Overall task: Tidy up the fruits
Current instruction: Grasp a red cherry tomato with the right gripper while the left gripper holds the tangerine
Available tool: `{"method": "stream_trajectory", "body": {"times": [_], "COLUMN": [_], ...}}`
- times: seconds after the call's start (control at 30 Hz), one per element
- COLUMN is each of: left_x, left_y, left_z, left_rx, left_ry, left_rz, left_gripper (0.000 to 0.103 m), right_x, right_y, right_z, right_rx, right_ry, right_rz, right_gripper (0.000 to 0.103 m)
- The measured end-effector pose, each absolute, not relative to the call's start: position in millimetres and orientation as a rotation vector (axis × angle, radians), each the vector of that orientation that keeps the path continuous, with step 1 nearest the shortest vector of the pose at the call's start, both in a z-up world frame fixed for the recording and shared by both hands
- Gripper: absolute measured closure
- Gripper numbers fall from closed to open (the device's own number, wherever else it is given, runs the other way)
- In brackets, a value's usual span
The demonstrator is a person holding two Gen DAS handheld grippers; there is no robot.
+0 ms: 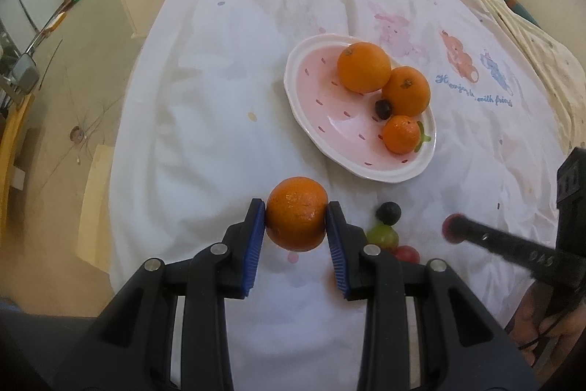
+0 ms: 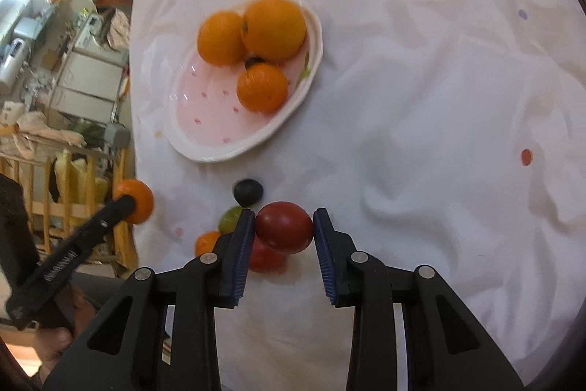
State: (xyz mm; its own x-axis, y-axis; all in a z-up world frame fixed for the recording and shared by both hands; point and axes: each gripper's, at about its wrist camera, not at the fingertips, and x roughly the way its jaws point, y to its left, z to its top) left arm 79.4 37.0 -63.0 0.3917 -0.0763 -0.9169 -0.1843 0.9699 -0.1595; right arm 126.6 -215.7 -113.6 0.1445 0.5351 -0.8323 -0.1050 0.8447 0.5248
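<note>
Left gripper clamps an orange; right gripper clamps a red fruit, both near the plate.

Both wrist cameras sit just behind their own tongs and look steeply down at the white-clothed table from close range. They share the pink plate, right of centre in the left view and upper left in the right view.

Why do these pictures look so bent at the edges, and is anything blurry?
Both views are fisheye, so the white cloth curves and the corners go black. Left wrist view: the held orange is sharp, the other tool's arm smeared. Right wrist view: the oranges on the plate are slightly motion-blurred, while the red fruit is clear.
</note>
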Motion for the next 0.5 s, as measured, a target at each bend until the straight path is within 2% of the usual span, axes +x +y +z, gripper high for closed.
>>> {"method": "stream_trajectory", "body": {"times": [0.27, 0.5], "left_x": [100.8, 139.7], "left_y": [45.9, 49.2], "left_z": [-30.3, -22.0], "left_rx": [-0.213, -0.163], "left_ry": [1.142, 1.127], "left_rz": [0.049, 0.047], "left_gripper": [0.073, 0.073], "right_x": [145.7, 168.2], "right_y": [-218.4, -203.4], "right_z": [-75.6, -47.8], "right_rx": [0.373, 0.365], "right_ry": [1.233, 1.174], "right_rz": [0.524, 0.583], "right_gripper": [0.068, 0.069]}}
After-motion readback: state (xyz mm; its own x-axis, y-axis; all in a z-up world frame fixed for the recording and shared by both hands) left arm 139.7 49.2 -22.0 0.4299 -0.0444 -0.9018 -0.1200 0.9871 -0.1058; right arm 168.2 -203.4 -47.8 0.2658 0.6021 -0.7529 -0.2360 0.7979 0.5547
